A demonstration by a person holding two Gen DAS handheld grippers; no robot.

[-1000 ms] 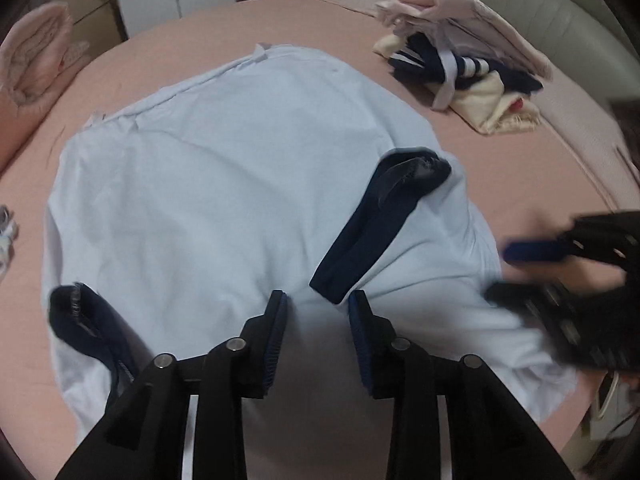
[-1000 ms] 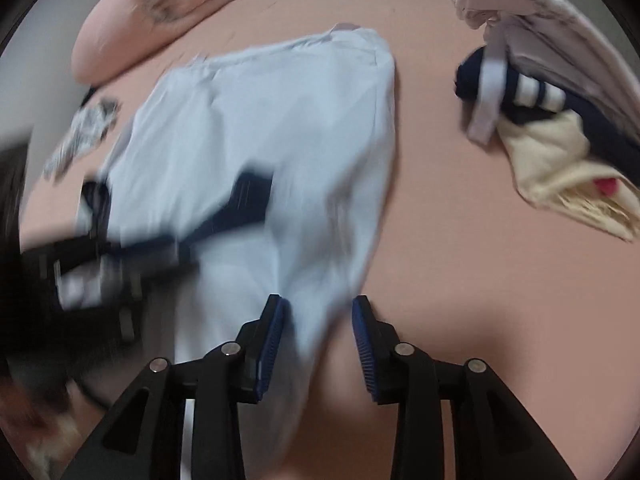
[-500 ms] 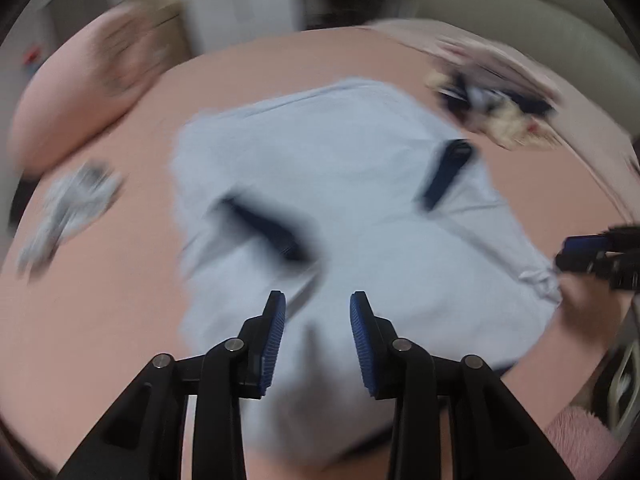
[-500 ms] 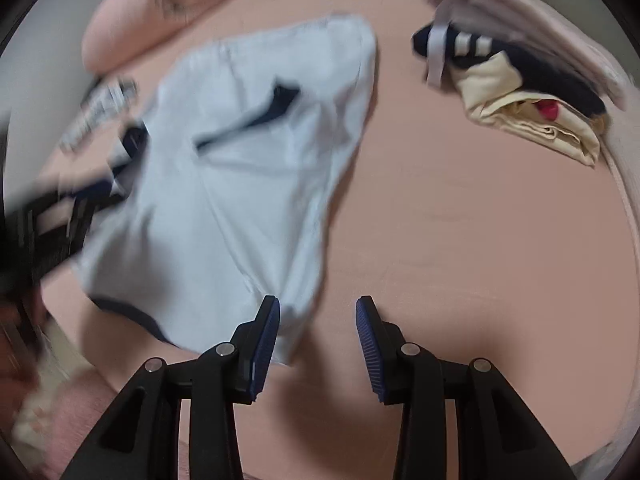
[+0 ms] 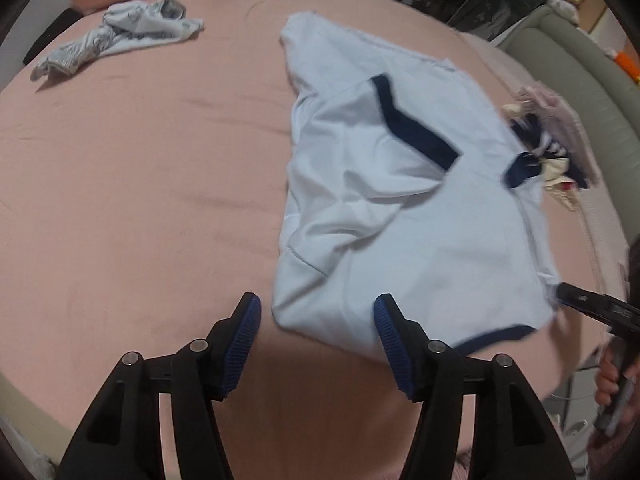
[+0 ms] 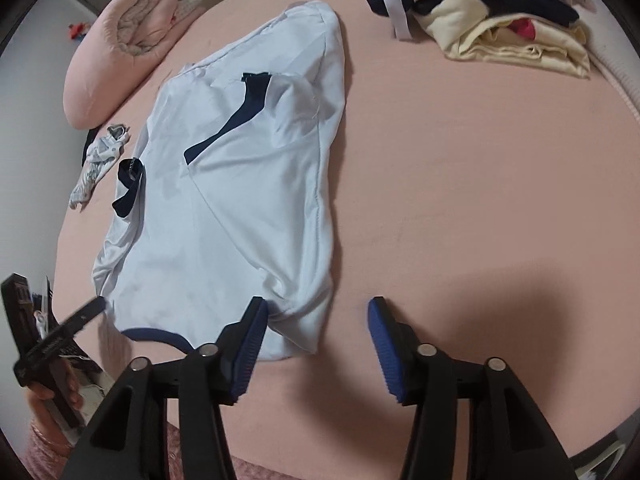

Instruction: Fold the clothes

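Observation:
A pale blue T-shirt with navy trim (image 5: pixel 400 216) lies on the pink bed with both sleeves folded inward; it also shows in the right wrist view (image 6: pixel 240 184). My left gripper (image 5: pixel 316 340) is open and empty, its jaws standing either side of the shirt's near left corner. My right gripper (image 6: pixel 316 340) is open and empty, its jaws standing either side of the shirt's near right corner. The right gripper shows at the right edge of the left wrist view (image 5: pixel 592 308), and the left gripper at the left edge of the right wrist view (image 6: pixel 60 336).
A pile of folded clothes (image 6: pixel 492 12) lies at the far right of the bed. A crumpled grey-white garment (image 5: pixel 116 32) lies at the far left. A rolled pink blanket (image 6: pixel 120 48) sits at the bed's far edge. The bed's front edge is just below the grippers.
Both grippers have pulled back from over the shirt to its near corners and opened wider. The shirt's sleeves now lie folded inward.

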